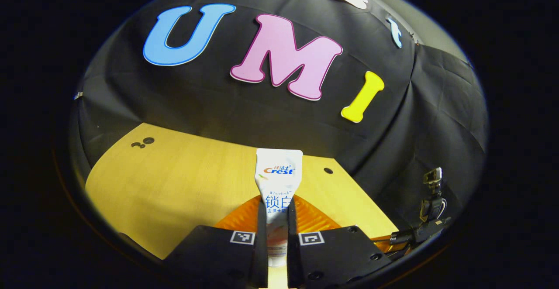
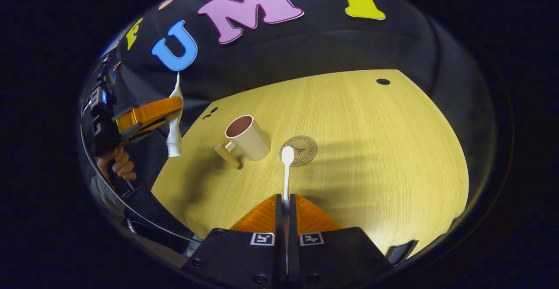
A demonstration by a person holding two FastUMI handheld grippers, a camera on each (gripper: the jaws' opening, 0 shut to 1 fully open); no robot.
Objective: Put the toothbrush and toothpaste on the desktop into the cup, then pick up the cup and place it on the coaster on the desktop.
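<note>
**Mia:** What is the table like?

**Ben:** The desktop (image 2: 358, 149) is pale yellow wood with thin lines running along it. It has a few small round dark holes.

**Mia:** And the cup?

**Ben:** The cup (image 2: 246, 138) is smooth and cream outside, with a reddish-brown inside. It is round, wider at the top, and has a stubby wooden handle. It stands on the desktop, open end up.

**Mia:** What is that flat round thing?

**Ben:** The coaster (image 2: 299, 150). It is a thin tan disc with a small picture in the middle. It lies flat just beside the cup, not touching it.

**Mia:** What does the left gripper (image 1: 276, 236) hold?

**Ben:** Its two fingers are squeezed onto the toothpaste (image 1: 278, 180). The tube is white, soft and shiny, flat and wide at the far end, narrower where the fingers pinch it. In the right gripper view the tube hangs cap down, up in the air, off to the side of the cup.

**Mia:** And the right gripper (image 2: 286, 223)?

**Ben:** Its fingers are almost fully together, pinching the toothbrush (image 2: 286, 173). The toothbrush is thin, white and straight, with a small rounded head. Its head shows in front of the coaster's edge. I cannot tell if it touches.
</note>
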